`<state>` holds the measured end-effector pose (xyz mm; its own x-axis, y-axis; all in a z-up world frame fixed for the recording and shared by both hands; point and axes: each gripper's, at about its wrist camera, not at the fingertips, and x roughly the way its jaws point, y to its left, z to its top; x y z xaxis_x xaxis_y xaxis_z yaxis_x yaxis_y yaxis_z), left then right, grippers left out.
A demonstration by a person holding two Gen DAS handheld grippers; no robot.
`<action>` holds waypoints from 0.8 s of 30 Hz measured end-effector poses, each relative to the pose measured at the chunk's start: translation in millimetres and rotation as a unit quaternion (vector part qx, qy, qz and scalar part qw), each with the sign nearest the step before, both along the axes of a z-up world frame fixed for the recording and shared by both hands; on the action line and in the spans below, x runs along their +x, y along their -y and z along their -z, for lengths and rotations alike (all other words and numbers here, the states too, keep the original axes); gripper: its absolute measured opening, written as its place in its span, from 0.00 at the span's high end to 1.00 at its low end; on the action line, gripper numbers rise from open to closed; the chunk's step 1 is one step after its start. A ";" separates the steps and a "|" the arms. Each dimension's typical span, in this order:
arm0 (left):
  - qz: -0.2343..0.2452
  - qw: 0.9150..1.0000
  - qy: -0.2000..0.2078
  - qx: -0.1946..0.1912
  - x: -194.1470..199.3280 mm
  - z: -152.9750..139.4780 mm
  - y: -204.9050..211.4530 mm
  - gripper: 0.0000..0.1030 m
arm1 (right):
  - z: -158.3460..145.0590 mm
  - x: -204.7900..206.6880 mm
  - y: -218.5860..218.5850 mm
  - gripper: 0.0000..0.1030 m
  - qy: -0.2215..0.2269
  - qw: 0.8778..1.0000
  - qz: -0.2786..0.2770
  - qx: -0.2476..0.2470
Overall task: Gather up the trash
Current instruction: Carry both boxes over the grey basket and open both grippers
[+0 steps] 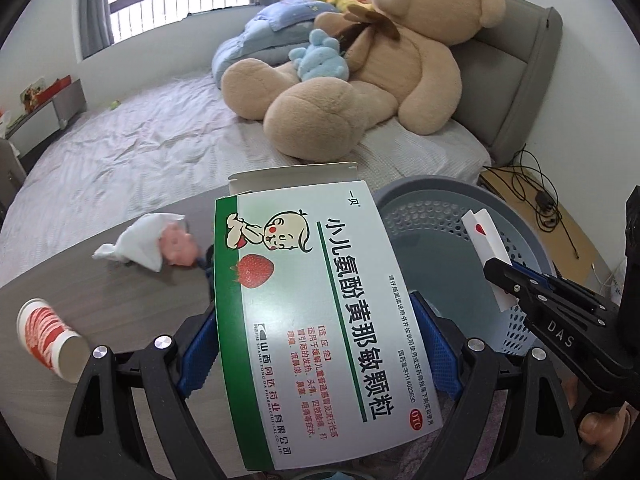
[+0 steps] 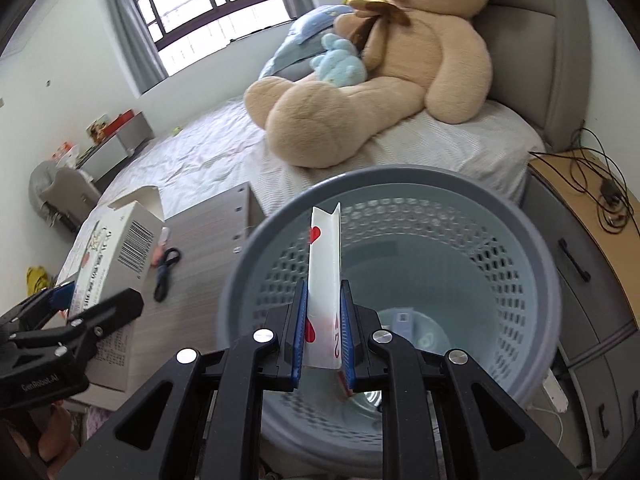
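Observation:
My left gripper (image 1: 320, 344) is shut on a green and white medicine box (image 1: 316, 312), held above the grey table beside the bin; the box also shows in the right wrist view (image 2: 116, 252). My right gripper (image 2: 324, 340) is shut on a bent white playing card with red hearts (image 2: 325, 264), held over the open grey-blue perforated bin (image 2: 520, 240). The card (image 1: 486, 240) and the bin (image 1: 436, 192) also show in the left wrist view. A crumpled white tissue (image 1: 136, 242) and a tipped red and white paper cup (image 1: 50, 338) lie on the table.
A pink object (image 1: 180, 246) lies by the tissue, with a dark cord (image 2: 166, 268) near it on the table (image 1: 120, 300). A bed with a big teddy bear (image 1: 360, 80) stands behind. A wooden nightstand with cables (image 2: 592, 200) is at the right. Some items lie at the bin's bottom (image 2: 404, 320).

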<state>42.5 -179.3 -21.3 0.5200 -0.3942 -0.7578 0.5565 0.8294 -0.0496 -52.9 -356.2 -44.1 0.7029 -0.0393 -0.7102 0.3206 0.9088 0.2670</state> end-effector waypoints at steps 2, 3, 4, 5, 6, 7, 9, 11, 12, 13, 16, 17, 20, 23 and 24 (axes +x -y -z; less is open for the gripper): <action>0.014 1.000 -0.006 0.004 -0.3 5.3 17.9 0.18 | 2.9 -2.7 13.4 0.85 -0.003 1.000 0.010 0.005; 0.019 1.000 -0.008 0.007 0.2 7.2 25.7 0.18 | 4.3 -2.6 18.6 0.85 -0.005 1.000 0.013 0.007; 0.024 1.000 -0.010 0.011 -0.7 9.6 33.6 0.18 | 6.3 -4.4 25.0 0.85 -0.008 1.000 0.016 0.009; 0.029 0.999 -0.013 0.013 -1.2 11.7 39.7 0.18 | 7.6 -4.7 29.6 0.85 -0.010 1.000 0.019 0.011; 0.033 0.999 -0.015 0.015 -1.8 13.5 44.6 0.18 | 8.9 -5.1 33.7 0.85 -0.012 1.000 0.021 0.012; 0.037 0.999 -0.018 0.017 -1.0 15.5 52.4 0.18 | 10.5 -5.7 38.4 0.85 -0.014 1.000 0.024 0.013; 0.044 0.999 -0.021 0.019 -2.4 17.3 59.9 0.18 | 11.9 -7.1 44.9 0.85 -0.016 0.999 0.028 0.015; 0.050 0.998 -0.023 0.022 -2.3 18.2 69.7 0.18 | 13.0 -7.8 51.9 0.85 -0.018 0.999 0.032 0.017; 0.053 0.998 -0.023 0.023 -2.3 18.0 72.3 0.18 | 13.6 -8.3 55.8 0.85 -0.019 0.999 0.034 0.019; 0.056 0.998 -0.023 0.025 -3.0 18.3 76.2 0.18 | 13.7 -8.5 57.4 0.85 -0.020 0.999 0.035 0.019; 0.062 0.997 -0.023 0.028 -3.7 19.1 86.1 0.18 | 14.3 -7.8 64.7 0.85 -0.022 0.999 0.037 0.020; 0.063 0.997 -0.022 0.029 -4.2 19.1 88.6 0.18 | 14.1 -8.3 66.5 0.85 -0.021 0.999 0.038 0.020; 0.068 0.997 -0.020 0.031 -5.4 18.7 94.7 0.18 | 13.8 -9.9 71.1 0.85 -0.018 0.999 0.042 0.021; 0.071 0.997 -0.020 0.036 -6.4 19.1 96.9 0.16 | 14.0 -11.8 74.0 0.84 -0.017 0.999 0.045 0.019; 0.072 0.997 -0.020 0.038 -6.5 19.1 97.7 0.16 | 13.8 -12.4 74.5 0.79 -0.016 0.999 0.046 0.019</action>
